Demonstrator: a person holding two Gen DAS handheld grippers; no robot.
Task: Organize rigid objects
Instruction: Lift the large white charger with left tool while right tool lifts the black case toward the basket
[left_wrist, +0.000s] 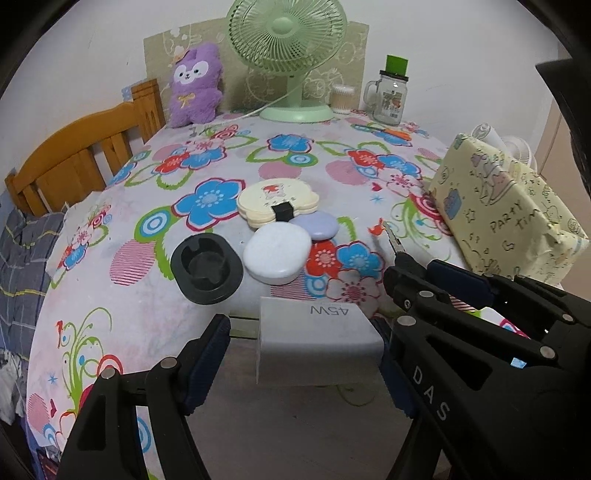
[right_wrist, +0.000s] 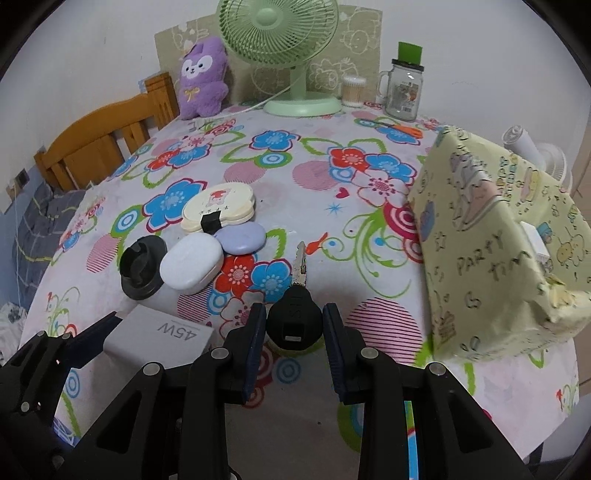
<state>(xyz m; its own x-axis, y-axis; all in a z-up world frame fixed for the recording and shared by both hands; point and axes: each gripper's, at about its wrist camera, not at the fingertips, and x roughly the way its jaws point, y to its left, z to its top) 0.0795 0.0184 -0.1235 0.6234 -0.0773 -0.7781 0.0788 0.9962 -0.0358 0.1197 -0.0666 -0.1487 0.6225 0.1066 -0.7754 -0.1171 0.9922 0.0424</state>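
a floral-clothed surface (right_wrist: 314, 177) backed by a green fan (right_wrist: 280, 48) and a purple plush (right_wrist: 201, 79) carries a job that looks only partly done: one cream case (right_wrist: 221, 206), one lilac case (right_wrist: 242, 238), one white case (right_wrist: 192, 266) and one black holder (right_wrist: 139, 271) sit clustered near its middle. the left tool (left_wrist: 306, 354) clasps one grey 45w charger (left_wrist: 317, 343), the right tool (right_wrist: 294, 332) one black-headed key (right_wrist: 295, 317), both at the near edge, neither placed yet.

White wall (left_wrist: 443, 44), wooden headboard (left_wrist: 74, 162), perhaps a bed.
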